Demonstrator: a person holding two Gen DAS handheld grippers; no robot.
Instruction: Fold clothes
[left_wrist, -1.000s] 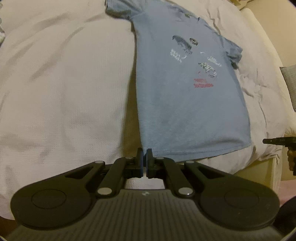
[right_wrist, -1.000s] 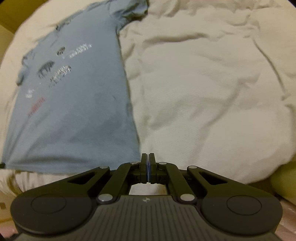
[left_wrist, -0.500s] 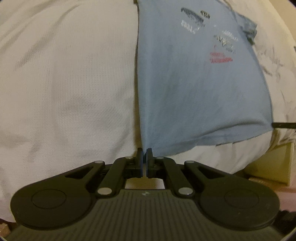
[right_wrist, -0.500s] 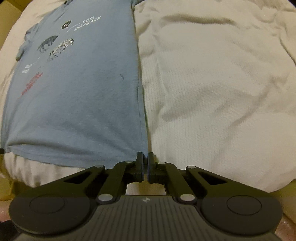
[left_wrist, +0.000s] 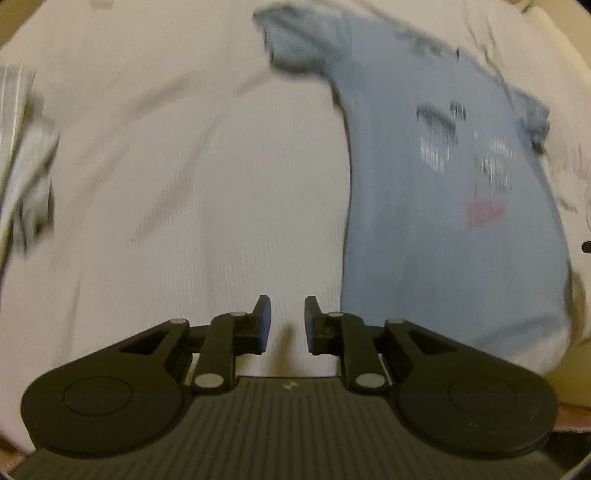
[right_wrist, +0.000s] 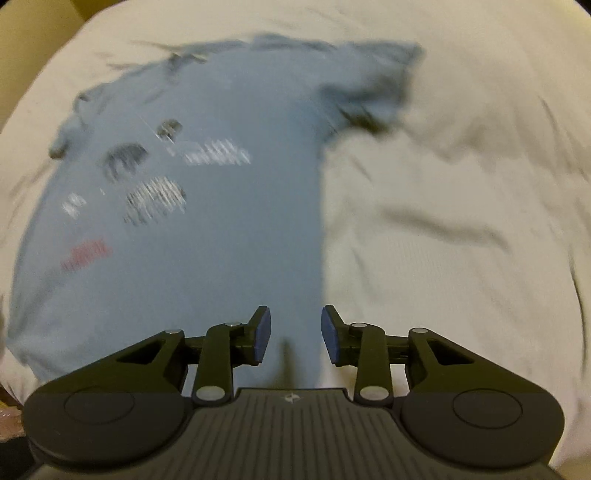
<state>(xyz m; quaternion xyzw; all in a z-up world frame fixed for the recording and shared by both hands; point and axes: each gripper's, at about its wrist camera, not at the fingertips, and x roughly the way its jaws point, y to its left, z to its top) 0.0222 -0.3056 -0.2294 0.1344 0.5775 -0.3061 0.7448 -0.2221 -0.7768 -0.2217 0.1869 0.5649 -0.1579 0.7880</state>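
Both hand-held grippers, left and right, are released and empty. The shirt is light and limp; pinch its 6 o'clock hem corners.

Your left wrist view looks forward over its own fingers, low and close above the white bedding, with the blue T-shirt off to its right. Your right wrist view faces the same way, nearer the shirt's right edge. Both share the shirt and bedding; both are motion-blurred.
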